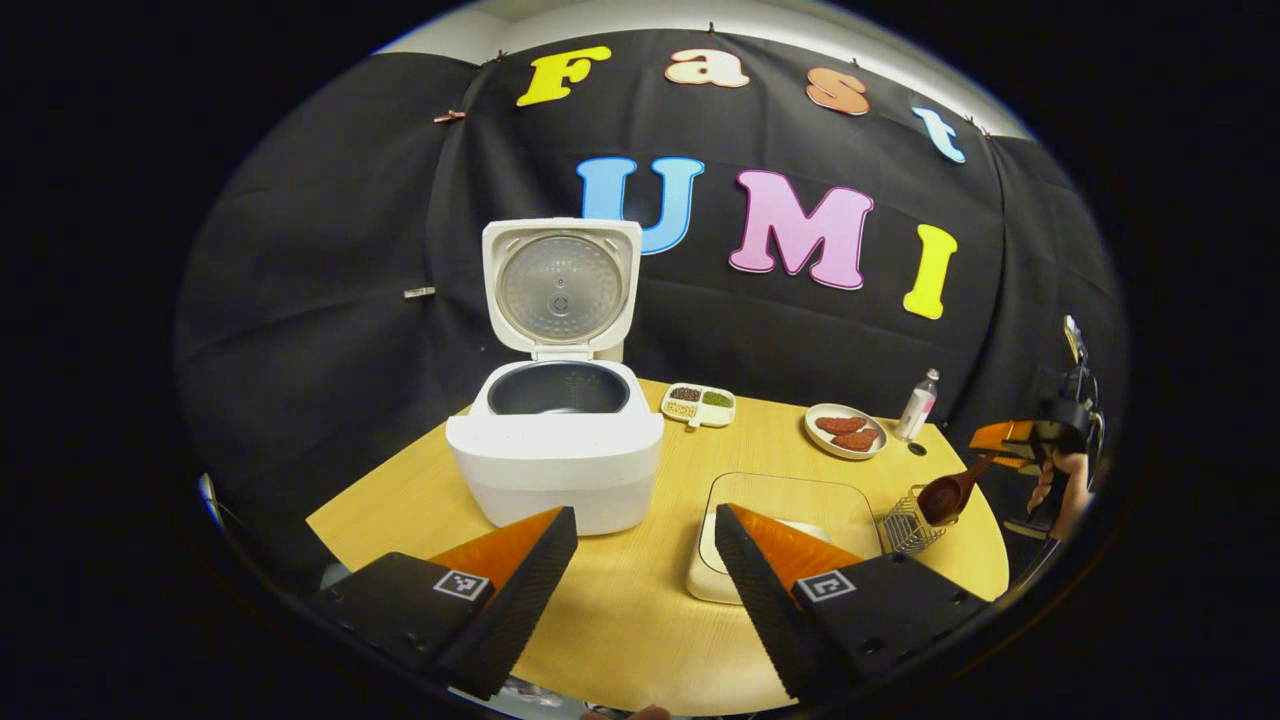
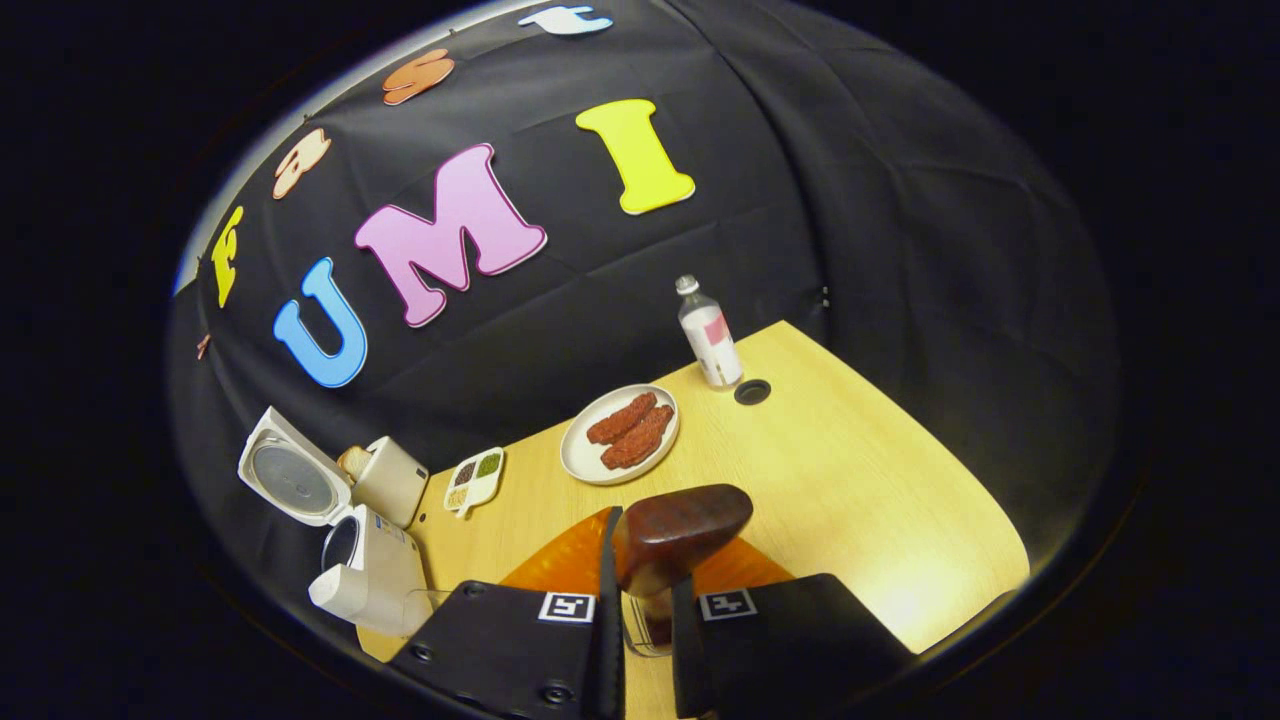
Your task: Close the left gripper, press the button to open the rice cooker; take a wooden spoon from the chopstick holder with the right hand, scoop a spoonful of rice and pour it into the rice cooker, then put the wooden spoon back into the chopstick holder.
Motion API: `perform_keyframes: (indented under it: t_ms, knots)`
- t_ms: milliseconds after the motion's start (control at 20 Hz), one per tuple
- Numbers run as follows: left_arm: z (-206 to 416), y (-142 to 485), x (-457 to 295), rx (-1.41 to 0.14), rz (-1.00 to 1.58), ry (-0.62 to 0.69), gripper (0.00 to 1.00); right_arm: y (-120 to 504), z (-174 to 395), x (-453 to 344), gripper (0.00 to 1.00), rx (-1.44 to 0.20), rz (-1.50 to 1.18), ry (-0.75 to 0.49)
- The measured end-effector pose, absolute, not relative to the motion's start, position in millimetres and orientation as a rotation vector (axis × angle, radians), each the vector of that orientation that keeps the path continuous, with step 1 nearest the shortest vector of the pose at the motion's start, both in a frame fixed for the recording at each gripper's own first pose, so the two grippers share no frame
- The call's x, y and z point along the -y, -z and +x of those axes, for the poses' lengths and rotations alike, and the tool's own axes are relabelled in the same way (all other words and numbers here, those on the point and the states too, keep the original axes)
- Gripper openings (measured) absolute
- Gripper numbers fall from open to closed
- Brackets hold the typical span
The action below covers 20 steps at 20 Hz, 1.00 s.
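The white rice cooker (image 1: 555, 450) stands open on the wooden table (image 1: 640, 620), its lid (image 1: 560, 285) raised and the dark inner pot empty. My left gripper (image 1: 645, 590) hangs open just in front of it, holding nothing. To the right lies a clear square dish of rice (image 1: 780, 482), and beside it the wire chopstick holder (image 1: 903, 527). The wooden spoon (image 1: 945, 495) hangs bowl-down just above the holder, gripped by the handle in my right gripper (image 1: 1025, 442). In the right gripper view both fingers of the right gripper (image 2: 645, 600) press on the spoon (image 2: 685, 530).
A plate of brown sausages (image 2: 620, 435), a small bottle (image 2: 710, 335) and a divided dish of grains (image 2: 475, 478) stand along the back of the table. A white box (image 2: 395, 480) sits behind the cooker (image 2: 365, 575). A hand (image 1: 1060, 490) holds the right gripper past the table's right edge.
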<state>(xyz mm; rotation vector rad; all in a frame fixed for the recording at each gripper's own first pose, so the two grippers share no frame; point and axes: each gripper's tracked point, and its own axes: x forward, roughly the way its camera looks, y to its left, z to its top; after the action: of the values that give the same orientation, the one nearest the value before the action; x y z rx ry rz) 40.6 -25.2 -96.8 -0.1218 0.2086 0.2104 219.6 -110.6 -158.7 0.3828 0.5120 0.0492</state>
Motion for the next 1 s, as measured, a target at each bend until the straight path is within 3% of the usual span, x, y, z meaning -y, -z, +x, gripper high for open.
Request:
perform_keyframes:
  t_ms: [450,550,600,650,1000]
  knots:
    - [35,115,-17,-0.25,-0.196,-0.079,0.96,86,187,18,0.23,-0.42,0.445,-0.111]
    - [34,112,-23,-0.242,-0.161,-0.048,0.96,90,180,-4,0.23,-0.43,0.478,-0.121]
    - [36,110,-25,-0.237,-0.153,-0.029,0.96,94,177,-14,0.18,-0.435,0.477,-0.124]
    - [37,110,-26,-0.234,-0.151,-0.011,0.96,101,174,-23,0.23,-0.445,0.466,-0.128]
    - [59,134,-31,-0.248,-0.199,0.105,0.96,167,161,-68,0.23,-0.494,0.381,-0.128]
